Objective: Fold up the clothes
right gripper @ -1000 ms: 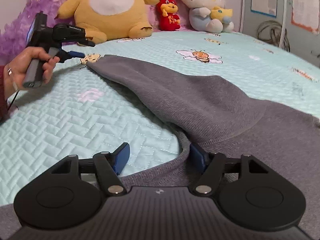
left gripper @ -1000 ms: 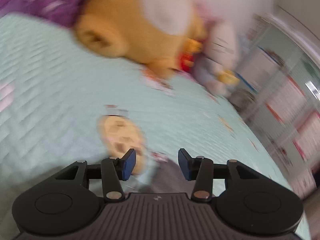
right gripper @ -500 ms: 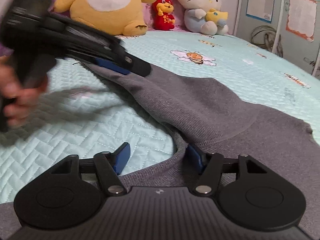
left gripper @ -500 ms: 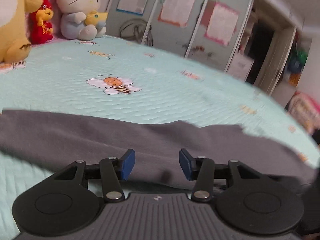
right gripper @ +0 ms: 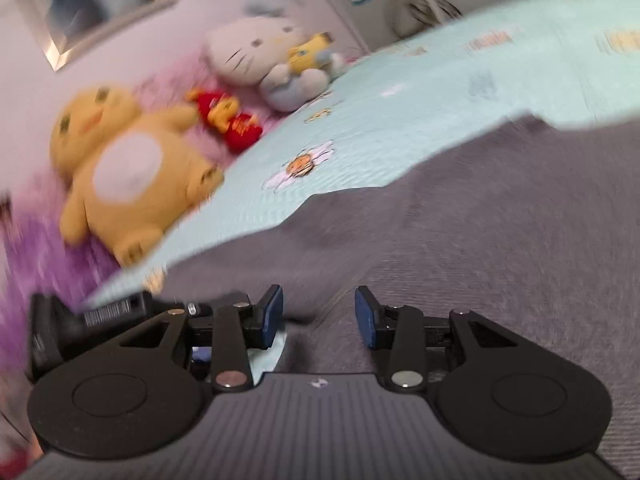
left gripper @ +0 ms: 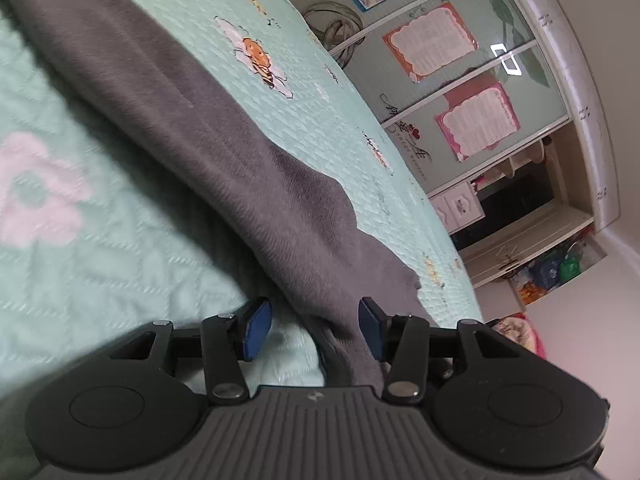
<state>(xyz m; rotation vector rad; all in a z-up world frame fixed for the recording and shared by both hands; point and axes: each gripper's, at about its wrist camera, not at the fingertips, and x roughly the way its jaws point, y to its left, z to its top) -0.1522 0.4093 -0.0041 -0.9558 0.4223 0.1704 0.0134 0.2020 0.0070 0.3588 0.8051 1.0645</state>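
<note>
While the grey garment is lying spread over the mint quilt of the bed, the left claw is hanging just above its near edge with the jaws standing apart. A fold of the grey cloth is running between the blue pads, but neither pad is pressing on it, so nothing is being gripped. In the left wrist view the garment is stretching as a long band from the far left down to the near middle, with quilt showing on both sides. A bee print is sitting on the quilt to the right of the band, and a pink flower print to the left.

The right claw is also standing wide, hovering over a broad area of the garment that is filling the near and right part of that blurred view. The cloth is lying under and between its pads without being pinched. Part of the left claw's black body is showing at the near left. Along the far side of the bed a yellow plush, a red plush and a white cat plush are sitting in a row, well apart from the garment.
</note>
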